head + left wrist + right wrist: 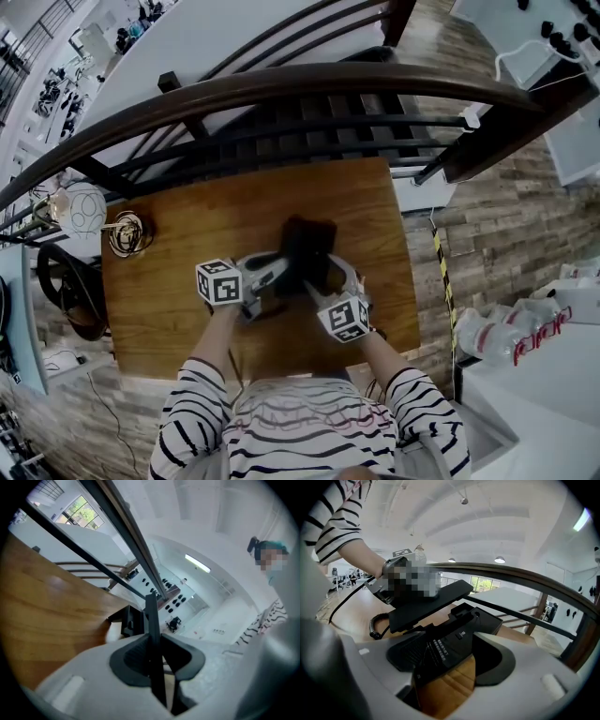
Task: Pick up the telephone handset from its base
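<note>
Left claw is narrow and clamped on the flat black plastic telephone handset. Its own view shows the handset edge-on, as a thin dark blade between the pads. The right gripper view shows the handset off its cradle and tilted, hanging just above the black box-shaped telephone base.

Right claw stands wider and looks closed across the near, labelled end of the base. Looks like it is pinning the base to the brown wooden table.

Black coiled cord lies slack on the tabletop beside the handset's lower end.

Risks, as judged from here:
- The grip is on a thin section. The slab's long overhang could twist it in the pads, or let it slide out if the pads ease.
- Cord: further lift takes up the coils. Once taut, it would tug the base or pull the handset askew.
- If the right claw's hold is only partial, the base may tip or skid toward the table edge.
- Dark curved wooden railing runs just beyond the table. A wide outward swing could knock the handset against it.
</note>
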`<state>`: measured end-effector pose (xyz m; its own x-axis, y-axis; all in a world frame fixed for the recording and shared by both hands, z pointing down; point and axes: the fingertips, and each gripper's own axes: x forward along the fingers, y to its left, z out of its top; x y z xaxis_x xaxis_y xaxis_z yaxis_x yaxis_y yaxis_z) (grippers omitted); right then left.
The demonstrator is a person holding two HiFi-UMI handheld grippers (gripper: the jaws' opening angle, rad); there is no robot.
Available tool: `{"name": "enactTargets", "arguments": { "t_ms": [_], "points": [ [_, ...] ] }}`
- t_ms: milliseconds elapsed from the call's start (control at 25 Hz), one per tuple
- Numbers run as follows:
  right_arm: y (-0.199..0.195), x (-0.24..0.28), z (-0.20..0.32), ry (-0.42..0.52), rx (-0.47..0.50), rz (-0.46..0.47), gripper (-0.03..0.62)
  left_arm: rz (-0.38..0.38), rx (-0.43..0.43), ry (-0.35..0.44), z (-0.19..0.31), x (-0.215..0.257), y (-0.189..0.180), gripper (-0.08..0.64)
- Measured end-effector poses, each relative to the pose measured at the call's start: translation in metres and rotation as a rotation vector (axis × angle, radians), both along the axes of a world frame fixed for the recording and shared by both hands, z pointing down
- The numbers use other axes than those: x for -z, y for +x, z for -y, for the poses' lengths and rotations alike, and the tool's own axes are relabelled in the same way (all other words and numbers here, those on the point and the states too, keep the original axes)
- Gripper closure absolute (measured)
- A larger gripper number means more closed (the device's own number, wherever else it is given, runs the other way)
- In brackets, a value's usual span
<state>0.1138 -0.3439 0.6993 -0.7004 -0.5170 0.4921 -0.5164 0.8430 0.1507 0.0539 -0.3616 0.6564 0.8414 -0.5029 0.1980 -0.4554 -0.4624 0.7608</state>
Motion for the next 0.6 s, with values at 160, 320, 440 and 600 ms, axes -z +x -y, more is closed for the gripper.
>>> {"name": "enactTargets", "arguments": {
  "t_ms": [160,320,440,600],
  "points": [
    [0.004,0.006,-0.003,-0.029,-0.018,0.019,0.321,0.001,0.021,0.033,-0.004,0.015,-0.004,0.485],
    [0.009,0.019,-0.01,-0.03,-0.054,0.053,0.341,0.017,0.031,0.075,-0.013,0.031,-0.009,0.485],
    [0.013,0.038,-0.016,-0.033,-0.102,0.098,0.355,0.013,0.041,0.104,-0.024,0.044,-0.014,0.485],
    [0.02,0.075,-0.023,-0.016,-0.192,0.189,0.404,0.018,0.055,0.147,-0.039,0.065,-0.022,0.486]
  ]
}}
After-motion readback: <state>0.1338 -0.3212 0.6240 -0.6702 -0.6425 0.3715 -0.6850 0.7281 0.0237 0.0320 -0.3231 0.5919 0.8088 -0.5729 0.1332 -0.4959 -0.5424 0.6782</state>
